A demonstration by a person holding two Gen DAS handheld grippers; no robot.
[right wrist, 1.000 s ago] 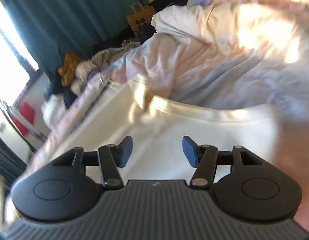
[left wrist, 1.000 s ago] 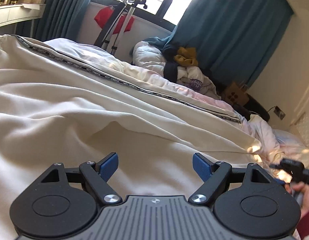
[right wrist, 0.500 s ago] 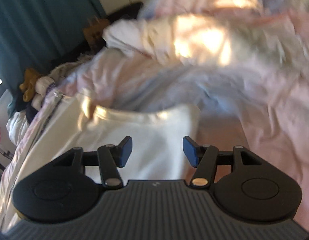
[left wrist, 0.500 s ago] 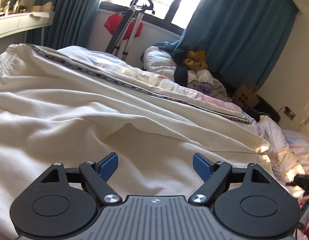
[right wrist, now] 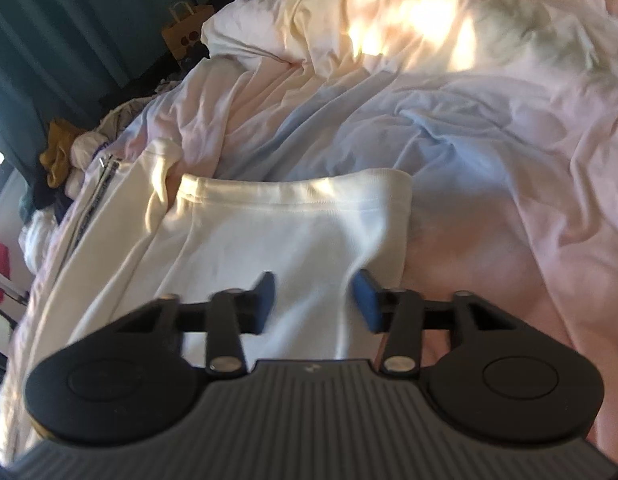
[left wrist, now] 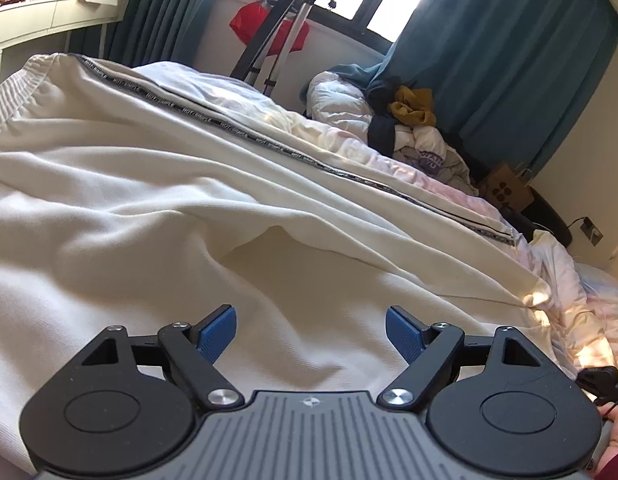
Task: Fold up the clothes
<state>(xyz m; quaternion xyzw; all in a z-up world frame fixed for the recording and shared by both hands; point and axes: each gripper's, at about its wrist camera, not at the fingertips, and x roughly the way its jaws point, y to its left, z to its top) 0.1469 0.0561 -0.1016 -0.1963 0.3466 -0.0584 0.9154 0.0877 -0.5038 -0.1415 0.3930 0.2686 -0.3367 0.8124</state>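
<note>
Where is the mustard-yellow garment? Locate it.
In the left wrist view the mustard-yellow garment sits upper right on the clothes pile under the teal curtain, beyond the bed.

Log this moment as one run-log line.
left gripper: open above cream fabric trousers | right gripper: jaws just closing, trouser-leg cloth between, no grip visible yet

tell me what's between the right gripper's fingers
A raised fold of the cream garment sits between the fingers of the right gripper, which have just been closing; the right wrist view shows it, blurred.
</note>
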